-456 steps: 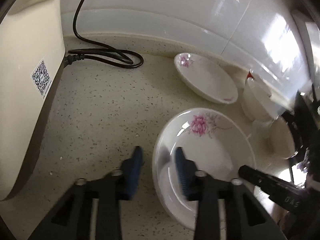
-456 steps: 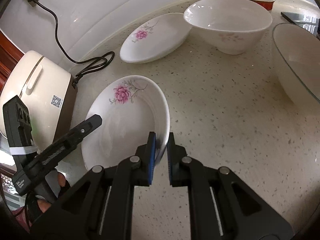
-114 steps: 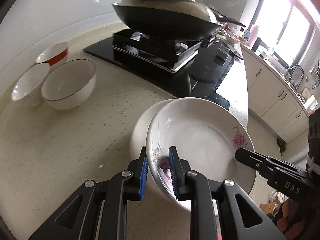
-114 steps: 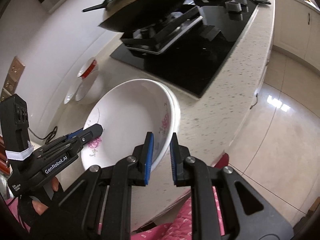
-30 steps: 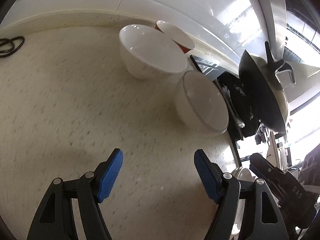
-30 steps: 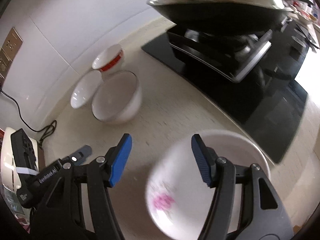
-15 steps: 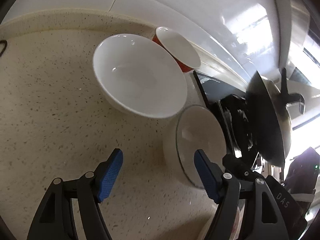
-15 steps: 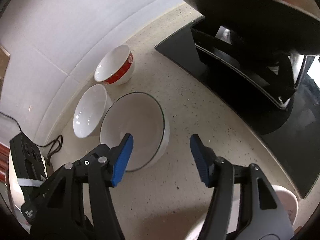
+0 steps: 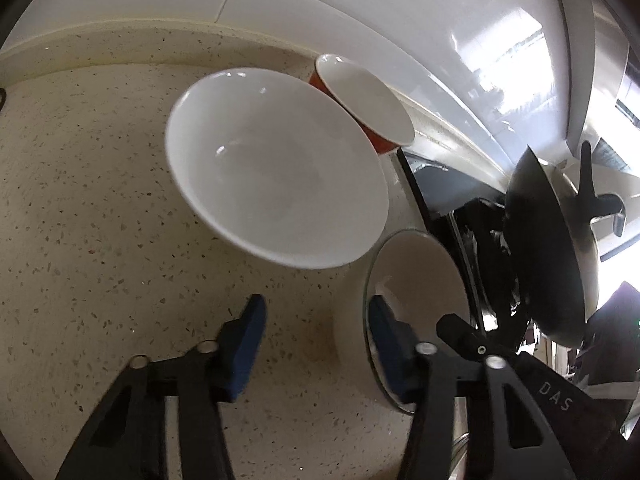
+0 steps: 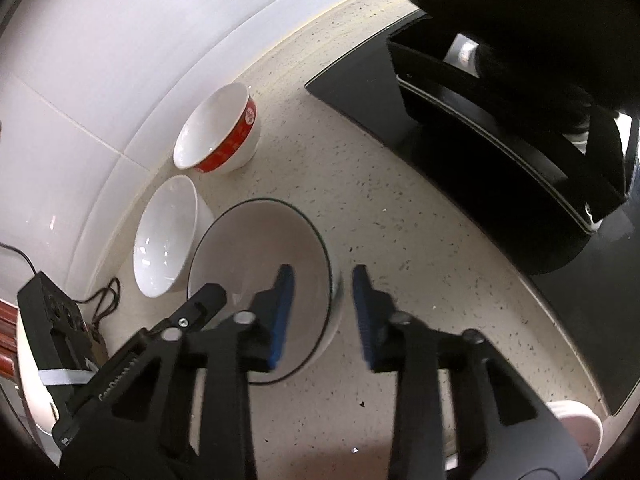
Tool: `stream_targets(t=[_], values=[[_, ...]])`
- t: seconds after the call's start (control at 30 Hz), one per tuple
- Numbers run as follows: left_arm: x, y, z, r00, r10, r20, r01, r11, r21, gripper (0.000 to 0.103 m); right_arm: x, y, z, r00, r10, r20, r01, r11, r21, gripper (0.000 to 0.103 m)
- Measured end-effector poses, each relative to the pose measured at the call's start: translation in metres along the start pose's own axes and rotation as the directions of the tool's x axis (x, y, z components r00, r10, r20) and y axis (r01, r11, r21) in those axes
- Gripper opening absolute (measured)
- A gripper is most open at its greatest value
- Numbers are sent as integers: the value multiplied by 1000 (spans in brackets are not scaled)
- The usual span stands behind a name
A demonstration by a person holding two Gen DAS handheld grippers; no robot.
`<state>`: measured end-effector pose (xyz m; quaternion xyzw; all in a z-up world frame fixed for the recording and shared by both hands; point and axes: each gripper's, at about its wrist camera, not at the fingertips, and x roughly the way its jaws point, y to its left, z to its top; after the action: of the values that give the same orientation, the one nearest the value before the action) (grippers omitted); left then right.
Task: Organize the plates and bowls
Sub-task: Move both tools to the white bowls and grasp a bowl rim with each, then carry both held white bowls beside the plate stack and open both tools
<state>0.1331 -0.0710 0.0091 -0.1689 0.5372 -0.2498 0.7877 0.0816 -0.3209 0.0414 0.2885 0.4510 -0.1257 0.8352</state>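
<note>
A white bowl with a thin dark rim (image 10: pixel 260 256) stands on the speckled counter, beside a plain white bowl (image 9: pixel 276 168) and a red-banded bowl (image 10: pixel 224 136) near the wall. My left gripper (image 9: pixel 316 312) straddles the dark-rimmed bowl's (image 9: pixel 416 292) near rim, right pad inside and left pad apart from the outer wall. Its jaws are closing. My right gripper (image 10: pixel 323 280) straddles the opposite rim, left pad inside and right pad outside, with gaps showing. Its jaws are closing too. Neither pair of pads presses on the bowl.
A black stove (image 10: pixel 500 184) with a dark wok (image 9: pixel 552 248) stands just right of the bowls. Stacked floral plates (image 10: pixel 580 428) sit at the counter's front edge. A black cable (image 10: pixel 108 296) lies by the tiled wall on the left.
Both grippers have come in over the dark-rimmed bowl, and both pairs of jaws have narrowed around its rim. The plates are left behind at the counter edge.
</note>
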Motion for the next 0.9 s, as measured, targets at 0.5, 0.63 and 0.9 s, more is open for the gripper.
stream_targets(t=[0.5, 0.63, 0.9], values=[[-18, 0, -8, 999, -34, -2, 34, 999, 34, 19, -13, 14, -17, 999, -29, 35, 31, 998, -54, 13], [-28, 2, -11, 999, -38, 10, 38, 999, 27, 19, -21, 18, -25, 999, -21, 38, 23, 998, -61, 13], [-58, 7, -22, 998, -26, 56, 23, 999, 40, 19, -41, 33, -44, 999, 2, 44, 3, 995, -102, 13]])
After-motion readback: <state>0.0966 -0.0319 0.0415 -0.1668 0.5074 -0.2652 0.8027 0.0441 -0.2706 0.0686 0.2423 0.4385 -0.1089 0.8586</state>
